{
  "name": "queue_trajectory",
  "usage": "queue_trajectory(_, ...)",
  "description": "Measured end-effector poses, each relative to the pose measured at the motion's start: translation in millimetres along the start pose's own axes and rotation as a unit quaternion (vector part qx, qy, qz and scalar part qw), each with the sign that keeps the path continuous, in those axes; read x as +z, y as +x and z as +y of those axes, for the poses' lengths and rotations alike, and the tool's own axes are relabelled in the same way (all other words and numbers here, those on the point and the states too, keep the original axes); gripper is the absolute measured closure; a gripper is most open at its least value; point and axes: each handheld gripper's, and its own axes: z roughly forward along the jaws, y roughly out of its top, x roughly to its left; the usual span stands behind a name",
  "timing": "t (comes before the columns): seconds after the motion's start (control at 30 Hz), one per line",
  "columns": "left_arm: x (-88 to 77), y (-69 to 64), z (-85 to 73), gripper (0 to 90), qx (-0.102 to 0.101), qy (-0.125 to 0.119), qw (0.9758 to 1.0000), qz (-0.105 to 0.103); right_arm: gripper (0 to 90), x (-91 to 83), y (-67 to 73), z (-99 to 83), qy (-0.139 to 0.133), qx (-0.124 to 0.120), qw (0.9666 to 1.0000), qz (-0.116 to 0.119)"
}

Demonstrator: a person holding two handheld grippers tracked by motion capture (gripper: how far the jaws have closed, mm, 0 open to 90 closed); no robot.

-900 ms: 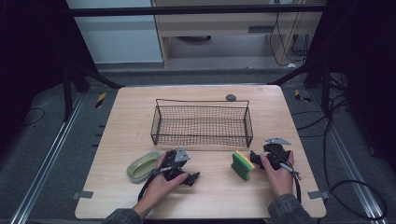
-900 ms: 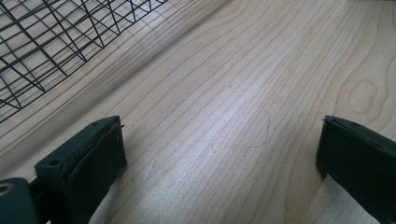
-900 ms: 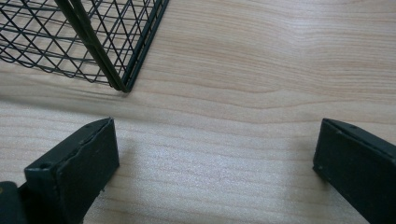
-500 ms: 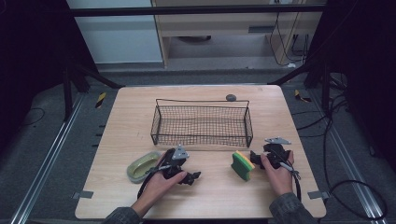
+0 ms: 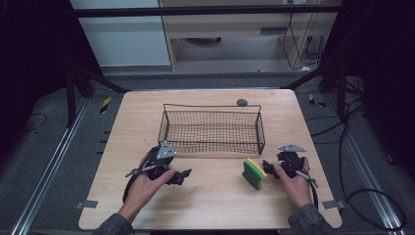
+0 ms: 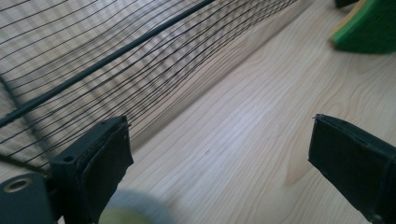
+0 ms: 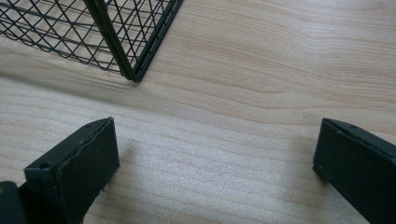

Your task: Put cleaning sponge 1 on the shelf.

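Right, the pale wooden table (image 5: 205,205) carries everything, w/ the black wire mesh basket (image 5: 211,129) standing just ahead of both claws. The left gripper (image 5: 182,176) lies low on the board, jaws spread wide w/ bare wood between them, holding nothing; in the left gripper view the basket wall runs close along its left jaw. The right gripper (image 5: 266,166) is also wide open and empty, its jaws framing bare table in the right gripper view, w/ the basket's near corner ahead and to its left.

The green and yellow rectangular sponge (image 5: 254,174) stands on edge just beside the right gripper's tips, approx touching, between the two claws but well apart from the left one. It also shows as a green wedge (image 6: 369,25) far ahead-right of the left jaws.

Handling, as a guess: the sponge should be light, soft and squashy, not fragile, w/ a rougher green scrub face. Best taken across its two broad faces, mid-height, so it doesn't pivot.

Hard to read: a blurred pale greenish round thing (image 6: 133,212) sits at the bottom edge by the left jaw, cut off, can't identify it. The small dark round object (image 5: 242,102) beyond the basket is too small to name.
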Motion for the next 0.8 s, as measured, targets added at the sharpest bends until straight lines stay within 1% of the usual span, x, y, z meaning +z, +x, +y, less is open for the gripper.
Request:
queue_trajectory(0.07, -6.7, 7.6, -2.6, 5.9, -0.013, 0.016, 0.9998, 0.002, 0.5, -0.2, -0.8, -0.3, 0.000, -0.003, 1.0000, 0.003)
queue_trajectory(0.1, -6.7, 7.6, -2.6, 6.0, -0.013, 0.016, 0.9998, 0.002, 0.5, -0.2, -0.8, -0.3, 0.000, -0.003, 1.0000, 0.003)
queue_trajectory(0.13, -14.0, 13.5, -5.7, 5.8, -0.015, 0.034, 0.9993, 0.004, 0.5, -0.9, -1.0, -1.1, -0.001, -0.006, 1.0000, 0.003)
queue_trajectory(0.17, -18.8, 17.1, -7.7, 5.7, -0.010, 0.045, 0.9989, 0.011, 0.5, -1.4, -1.0, -1.5, -0.001, -0.005, 1.0000, 0.003)
queue_trajectory(0.2, -21.0, 19.0, -9.1, 5.5, -0.008, 0.051, 0.9986, 0.012, 0.5, -1.8, -0.9, -2.1, -0.002, -0.006, 1.0000, 0.003)
queue_trajectory(0.3, -29.4, 27.1, -14.2, 3.7, 0.000, 0.062, 0.9980, -0.005, 0.4, -1.9, -0.8, -2.0, -0.002, -0.005, 1.0000, 0.003)
queue_trajectory(0.4, -33.8, 32.6, -15.3, 3.9, 0.006, 0.079, 0.9969, -0.001, 0.4, -1.3, -0.9, -1.1, 0.001, -0.006, 1.0000, 0.004)
queue_trajectory(0.43, -33.8, 32.6, -15.3, 3.9, 0.006, 0.079, 0.9969, -0.001, 0.4, -1.3, -0.9, -1.1, 0.001, -0.006, 1.0000, 0.004)
queue_trajectory(0.47, -35.6, 35.3, -14.4, 3.8, 0.021, 0.094, 0.9953, -0.004, 0.4, -0.7, -1.1, -0.9, -0.001, -0.009, 0.9999, 0.006)
queue_trajectory(0.5, -35.6, 35.3, -14.4, 4.2, 0.021, 0.094, 0.9953, -0.004, 0.4, -0.8, -1.1, -1.0, -0.001, -0.009, 0.9999, 0.006)
queue_trajectory(0.53, -35.5, 37.0, -13.0, 4.6, 0.038, 0.113, 0.9928, 0.005, 0.4, -0.8, -1.0, -1.3, -0.002, -0.009, 0.9999, 0.005)
queue_trajectory(0.6, -34.3, 38.4, -12.4, 4.7, 0.053, 0.130, 0.9899, 0.016, 0.4, -1.3, -1.0, -1.7, -0.002, -0.011, 0.9999, 0.007)
queue_trajectory(0.63, -33.3, 39.1, -12.2, 4.7, 0.057, 0.140, 0.9884, 0.017, 0.4, -1.6, -1.0, -2.0, -0.002, -0.012, 0.9999, 0.008)
queue_trajectory(0.67, -32.9, 39.9, -11.4, 4.7, 0.058, 0.146, 0.9875, 0.015, 0.5, -2.1, -0.7, -2.4, -0.002, -0.012, 0.9999, 0.008)
queue_trajectory(0.7, -32.5, 40.2, -11.1, 5.1, 0.056, 0.143, 0.9880, 0.014, 0.5, -2.7, -0.4, -3.1, -0.002, -0.012, 0.9999, 0.009)
queue_trajectory(0.77, -32.2, 40.5, -9.6, 5.0, 0.055, 0.149, 0.9873, 0.006, 0.5, -3.2, -0.5, -3.7, -0.002, -0.014, 0.9998, 0.010)
queue_trajectory(0.8, -32.2, 40.5, -9.6, 4.8, 0.055, 0.149, 0.9873, 0.006, 0.5, -3.2, -0.5, -3.7, -0.002, -0.014, 0.9998, 0.010)
